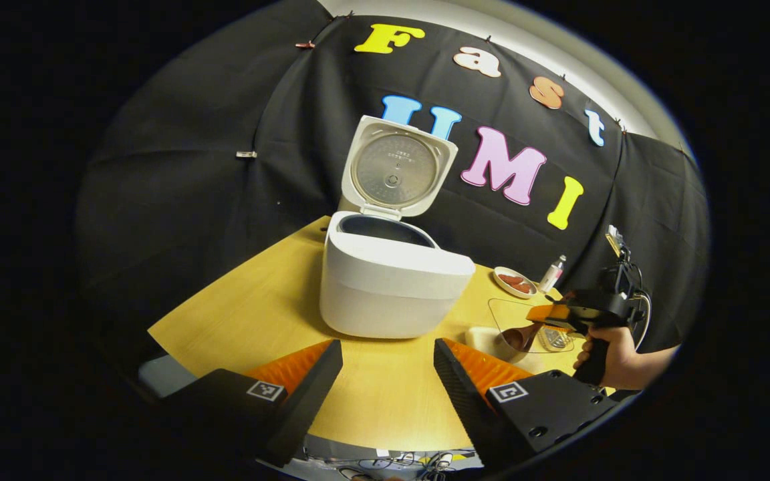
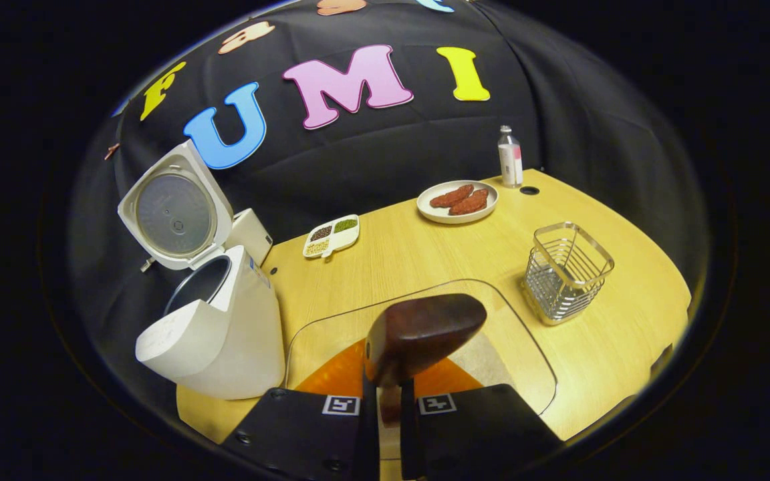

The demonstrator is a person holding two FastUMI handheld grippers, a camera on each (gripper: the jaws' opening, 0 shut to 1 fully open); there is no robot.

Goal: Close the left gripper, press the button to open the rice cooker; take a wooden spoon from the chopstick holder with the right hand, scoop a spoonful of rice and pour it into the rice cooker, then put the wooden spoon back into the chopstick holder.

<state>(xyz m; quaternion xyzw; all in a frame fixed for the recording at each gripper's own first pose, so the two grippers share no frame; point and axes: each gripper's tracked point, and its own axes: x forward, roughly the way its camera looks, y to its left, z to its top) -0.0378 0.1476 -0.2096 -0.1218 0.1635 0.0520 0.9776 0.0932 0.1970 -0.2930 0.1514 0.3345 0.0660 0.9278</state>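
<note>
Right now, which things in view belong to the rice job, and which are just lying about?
Job:
rice cooker, lid open
wooden spoon, in the right gripper
wire chopstick holder

Lying about:
plate of sausages
bottle
divided dish of beans

White rounded rice cooker (image 2: 214,334) on table's left, hinged lid (image 2: 174,212) upright, dark pot exposed. Dark brown wooden spoon (image 2: 422,334) raised, bowl forward. Empty square wire chopstick holder (image 2: 567,270) standing right.

left gripper view: faces rice cooker (image 1: 392,280), near | right gripper view: beside it (shared), over table (image 2: 599,347)
</note>
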